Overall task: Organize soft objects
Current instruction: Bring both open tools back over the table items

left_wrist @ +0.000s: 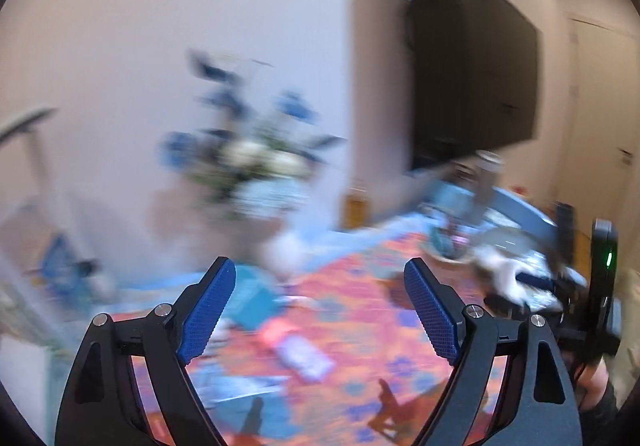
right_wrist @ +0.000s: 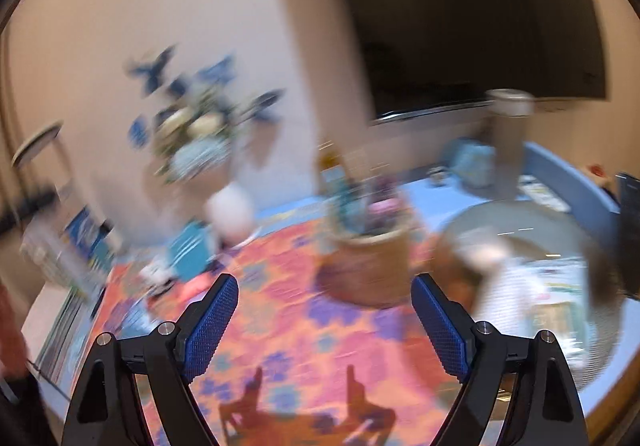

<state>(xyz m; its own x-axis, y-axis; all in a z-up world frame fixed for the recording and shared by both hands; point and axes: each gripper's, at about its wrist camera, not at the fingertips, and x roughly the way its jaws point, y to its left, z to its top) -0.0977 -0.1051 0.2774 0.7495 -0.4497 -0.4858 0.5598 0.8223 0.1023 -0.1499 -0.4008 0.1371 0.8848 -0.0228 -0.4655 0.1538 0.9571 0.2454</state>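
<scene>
Both views are smeared by motion. My left gripper is open above the orange and purple patterned cloth, with nothing between its blue pads. A pink and lilac packet and a teal item lie just beyond it. My right gripper is also open and holds nothing. Ahead of it stands a woven basket with soft things inside; the left wrist view has this basket at the far right. A white soft object lies on a round grey tray.
A vase of blue and white flowers stands by the wall, with a white rounded object and a teal box below it. A dark screen hangs at the right. A tall lidded cup stands behind the tray.
</scene>
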